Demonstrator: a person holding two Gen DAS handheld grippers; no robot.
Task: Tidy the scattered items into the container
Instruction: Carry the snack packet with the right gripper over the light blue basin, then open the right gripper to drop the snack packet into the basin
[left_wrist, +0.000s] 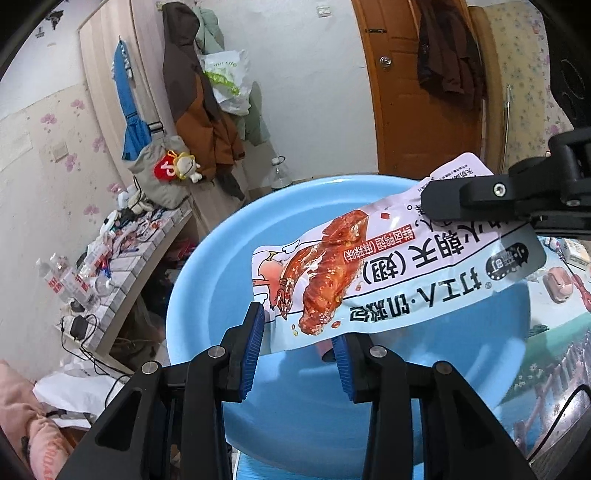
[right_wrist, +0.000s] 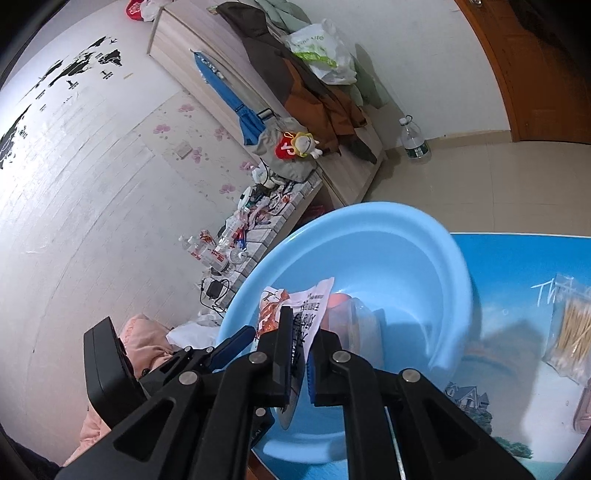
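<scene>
My right tongs (right_wrist: 299, 354) are squeezed tight on one end of the snack packet (left_wrist: 388, 266). The packet hangs in the air over the big blue bowl (left_wrist: 207, 280). My left tongs (left_wrist: 297, 354) are a little apart, with the packet's other end above them, and I don't think they touch it. Something orange (right_wrist: 338, 301) sits in the bowl, but it is too blurry to tell what. A bag of cotton swabs (right_wrist: 570, 328) lies on the table beside the bowl.

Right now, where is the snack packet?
The snack packet hangs over the blue basin, pinched at its end by the right tongs, just beyond the left tongs.
</scene>
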